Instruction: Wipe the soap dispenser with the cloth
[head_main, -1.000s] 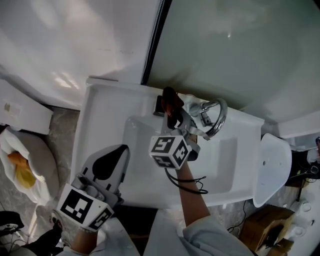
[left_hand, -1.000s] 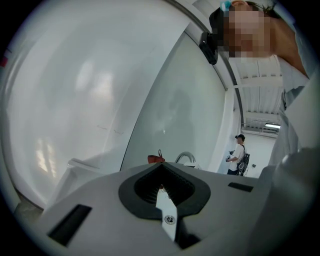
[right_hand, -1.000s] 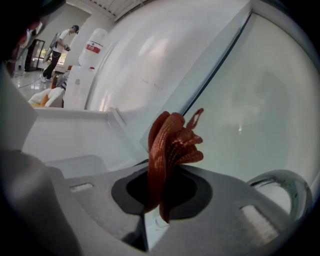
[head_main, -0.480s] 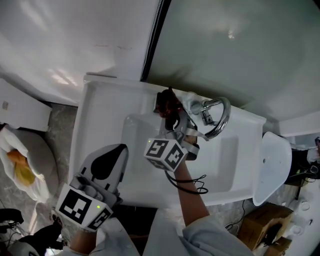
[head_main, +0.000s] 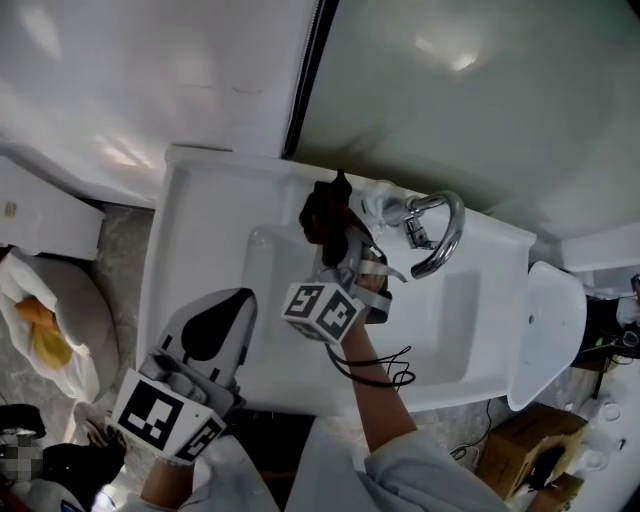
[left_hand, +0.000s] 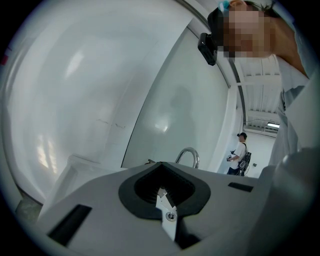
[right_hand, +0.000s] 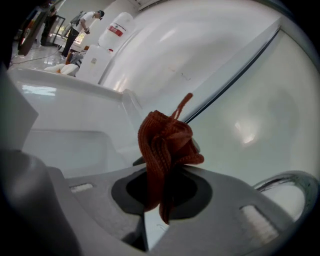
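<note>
Soap dispenser: not separately visible; judged to stand under the cloth on the far rim of the sink (head_main: 200, 230), just left of the faucet (head_main: 440, 235).
Cloth (head_main: 325, 215): rust-red knit, bunched, pinched low and standing up beyond the jaws.
Right gripper (head_main: 342, 242): jaws clamped on the cloth, long axis running near-to-far, the dispenser's spot directly ahead.
Left gripper (head_main: 222, 310): jaws together, empty, at the near left edge of the sink, well apart; the right is nearer.
</note>
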